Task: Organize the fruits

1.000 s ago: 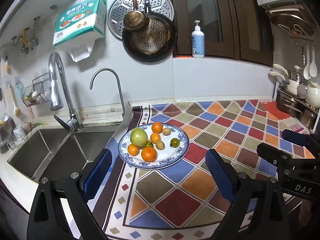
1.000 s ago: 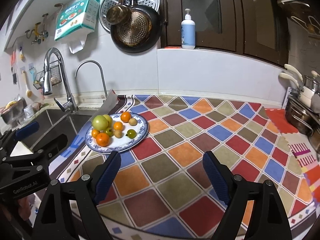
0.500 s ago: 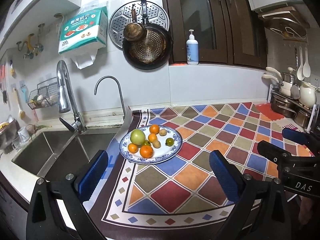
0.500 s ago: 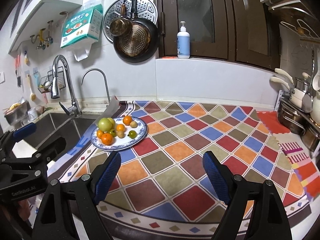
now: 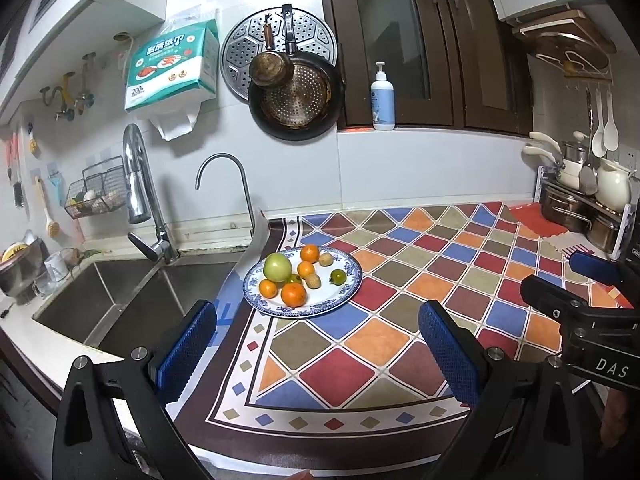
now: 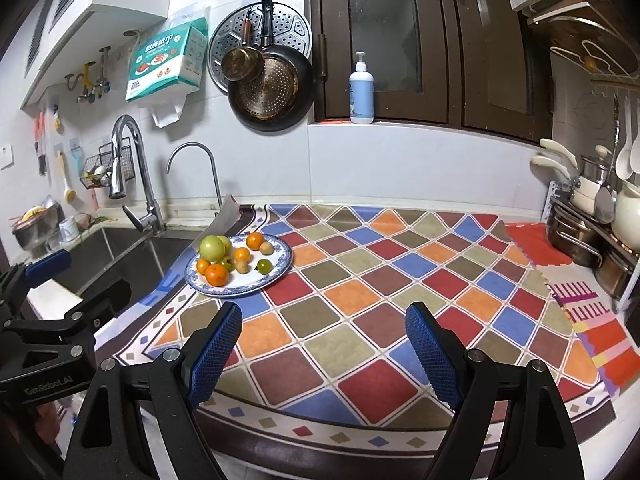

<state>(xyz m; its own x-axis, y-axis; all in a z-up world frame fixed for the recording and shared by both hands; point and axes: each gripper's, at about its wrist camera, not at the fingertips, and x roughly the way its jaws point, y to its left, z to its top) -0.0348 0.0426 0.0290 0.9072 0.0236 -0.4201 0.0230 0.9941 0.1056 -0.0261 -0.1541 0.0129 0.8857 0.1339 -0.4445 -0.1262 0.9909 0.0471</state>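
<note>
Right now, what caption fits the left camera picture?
Open left gripper hovers before a plate of fruit beside the sink.

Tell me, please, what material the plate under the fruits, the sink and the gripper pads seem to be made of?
The plate: probably glazed ceramic, glossy white with a blue patterned rim. The sink: brushed stainless steel by its look, grey with dull reflections. The pads of the left gripper: likely rubber or soft plastic, matte blue with a fine grid texture.

blue-rimmed white plate (image 5: pixel 352 280), multicoloured diamond-checked mat (image 5: pixel 420 300).
</note>
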